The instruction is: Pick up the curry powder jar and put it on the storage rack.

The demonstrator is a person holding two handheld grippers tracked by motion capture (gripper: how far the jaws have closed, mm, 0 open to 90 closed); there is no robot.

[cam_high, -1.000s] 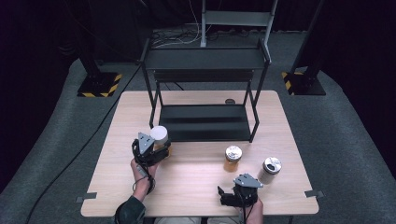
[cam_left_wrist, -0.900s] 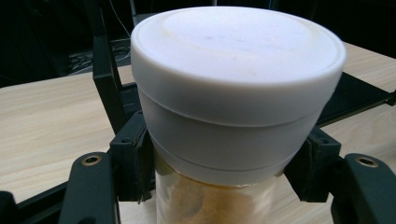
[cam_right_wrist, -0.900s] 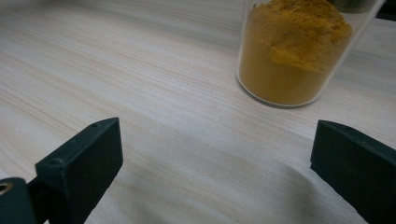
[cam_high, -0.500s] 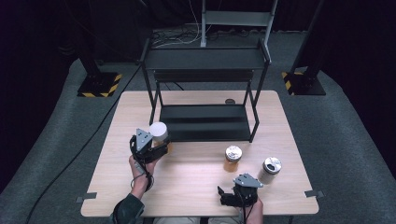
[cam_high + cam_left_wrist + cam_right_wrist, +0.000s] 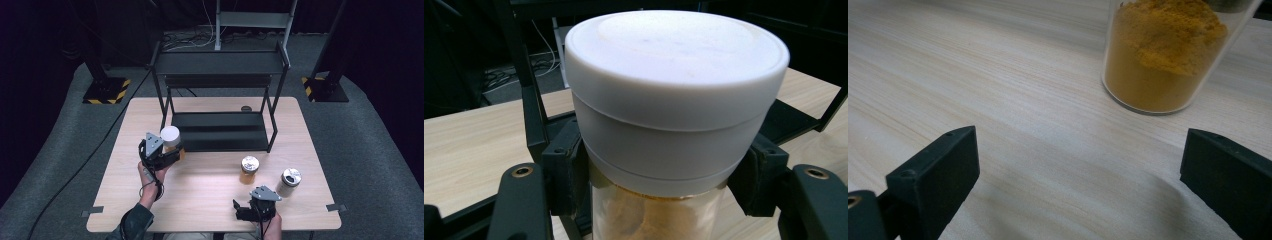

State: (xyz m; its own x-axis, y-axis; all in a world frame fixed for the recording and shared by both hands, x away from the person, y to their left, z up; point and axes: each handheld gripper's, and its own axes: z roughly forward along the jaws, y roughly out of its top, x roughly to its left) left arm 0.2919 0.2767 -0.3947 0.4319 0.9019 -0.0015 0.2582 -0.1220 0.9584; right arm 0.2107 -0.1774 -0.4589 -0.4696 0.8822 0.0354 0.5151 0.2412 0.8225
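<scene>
My left gripper (image 5: pixel 170 151) is shut on a glass jar with a white lid (image 5: pixel 170 134), held upright just off the front left corner of the black rack (image 5: pixel 220 131). In the left gripper view the white-lidded jar (image 5: pixel 676 75) stands between the jaws, whose pads press its sides below the lid; orange-brown contents show through the glass. My right gripper (image 5: pixel 243 210) rests near the table's front edge, open, with nothing between its jaws. In the right gripper view the right gripper (image 5: pixel 1078 170) faces bare wood, with a jar of orange powder (image 5: pixel 1163 55) ahead to the right.
A silver-lidded jar of orange powder (image 5: pixel 249 169) and a jar with a dark-speckled lid (image 5: pixel 288 181) stand on the wooden table (image 5: pixel 200 200) at the right front. The two-tier rack takes up the table's back middle. A small dark disc (image 5: pixel 245 108) lies behind it.
My left gripper has carried the white-lidded jar a little farther from the person, toward the rack. The right gripper has stayed where it was.
</scene>
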